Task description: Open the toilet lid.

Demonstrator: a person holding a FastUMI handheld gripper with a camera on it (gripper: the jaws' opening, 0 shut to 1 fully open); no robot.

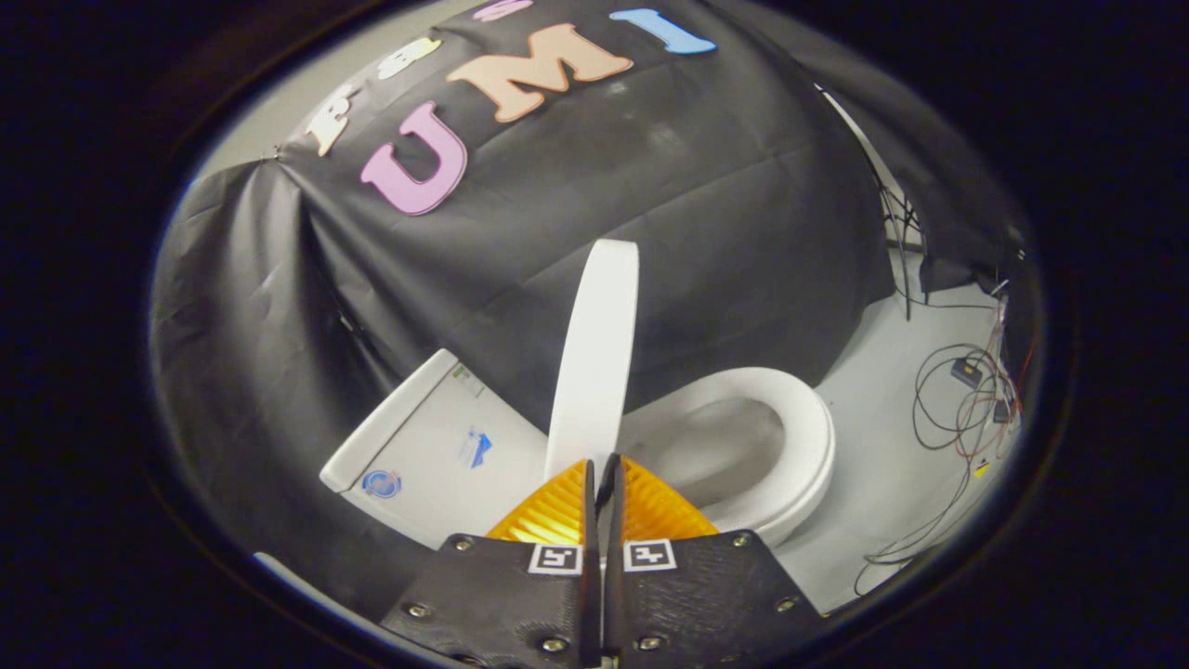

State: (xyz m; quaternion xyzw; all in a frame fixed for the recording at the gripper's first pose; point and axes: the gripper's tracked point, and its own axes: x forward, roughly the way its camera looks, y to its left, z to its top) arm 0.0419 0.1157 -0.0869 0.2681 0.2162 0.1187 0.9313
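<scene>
White plastic toilet lid (594, 353) stands raised, near upright and seen edge-on, just ahead of the fingers (602, 483). Fingers are closed together with only a thin slit between them; the lid's lower edge sits right at their tips, can't tell if it's pinched. White oval seat (799, 446) is exposed beside the lid, so the lid looks mostly open. White tank (418, 446) lies on the lid's other side. Loose cables (957, 400) trail on the floor (882, 372) beyond the seat, nothing blocking.
</scene>
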